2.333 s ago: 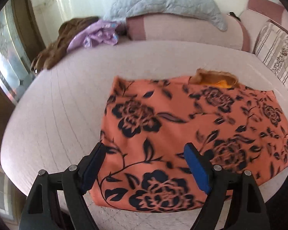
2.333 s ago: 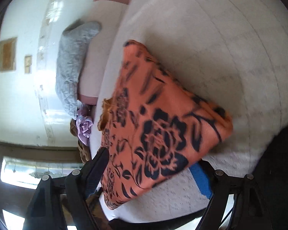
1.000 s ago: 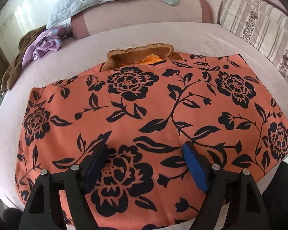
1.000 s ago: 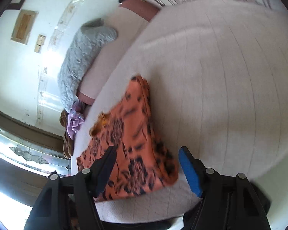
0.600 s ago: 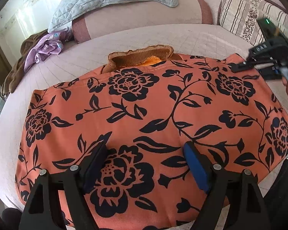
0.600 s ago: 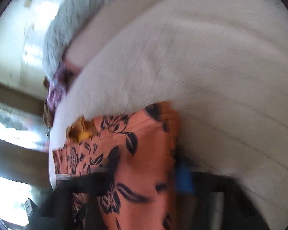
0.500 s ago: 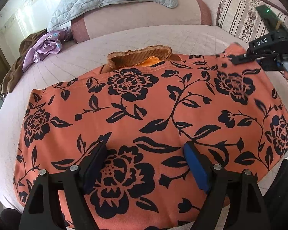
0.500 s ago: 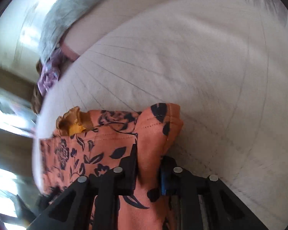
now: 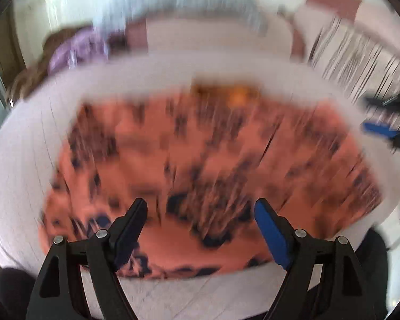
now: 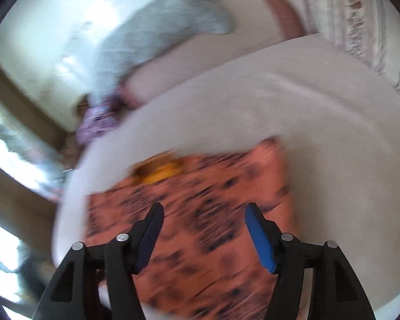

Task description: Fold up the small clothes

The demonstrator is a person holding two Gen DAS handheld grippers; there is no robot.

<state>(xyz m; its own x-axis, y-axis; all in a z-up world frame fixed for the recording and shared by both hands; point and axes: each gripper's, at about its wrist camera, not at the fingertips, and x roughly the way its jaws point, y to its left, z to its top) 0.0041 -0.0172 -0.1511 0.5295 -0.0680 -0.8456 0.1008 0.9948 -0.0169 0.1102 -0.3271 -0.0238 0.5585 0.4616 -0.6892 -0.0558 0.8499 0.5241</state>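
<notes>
Though blurred, orange floral garment (image 9: pixel 213 165) flat.

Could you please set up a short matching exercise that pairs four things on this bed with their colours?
Things:
1. floral garment
2. quilted pillow
3. crumpled cloth at the far edge of the bed
4. pad on one finger of the left gripper

Colours:
A. grey
B. blue
C. orange with dark flowers
D. lilac

Pairs: 1-C, 2-A, 3-D, 4-B
</notes>
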